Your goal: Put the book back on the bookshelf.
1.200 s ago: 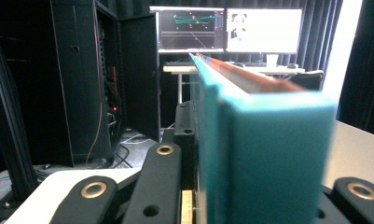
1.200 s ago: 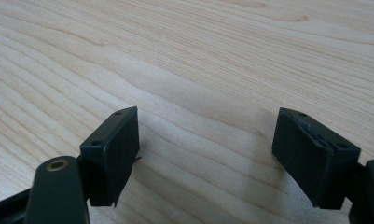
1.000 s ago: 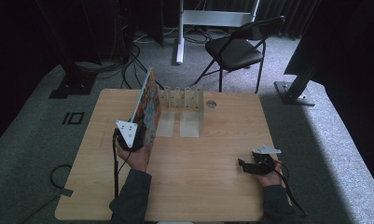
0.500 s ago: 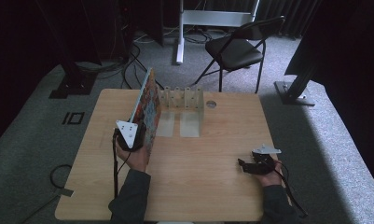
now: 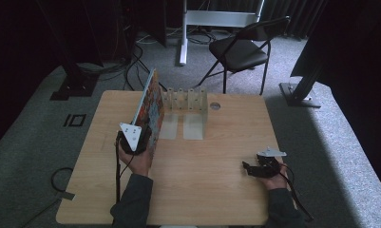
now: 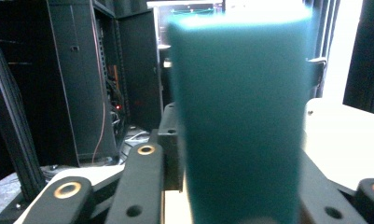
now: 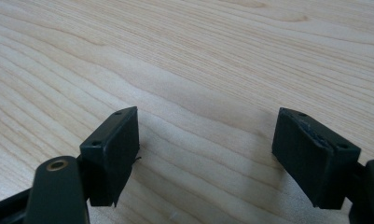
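Note:
A thin book with a colourful cover (image 5: 152,102) stands on edge on the wooden table (image 5: 216,190), its far end by a pale slotted rack (image 5: 185,102). My left gripper (image 5: 141,135) sits at the book's near end. In the left gripper view the blurred teal spine (image 6: 240,93) rises between the jaws of the left gripper (image 6: 231,161). These jaws have just been opening, and a sliver of gap shows beside the left one. Near the table's right front, my right gripper (image 5: 248,167) rests low and open, with bare wood between its fingers (image 7: 205,154).
A round cable hole (image 5: 215,105) lies in the tabletop right of the rack. A folding chair (image 5: 240,50) and a white stand (image 5: 183,33) are beyond the far edge. Cables trail from both grippers toward the near edge.

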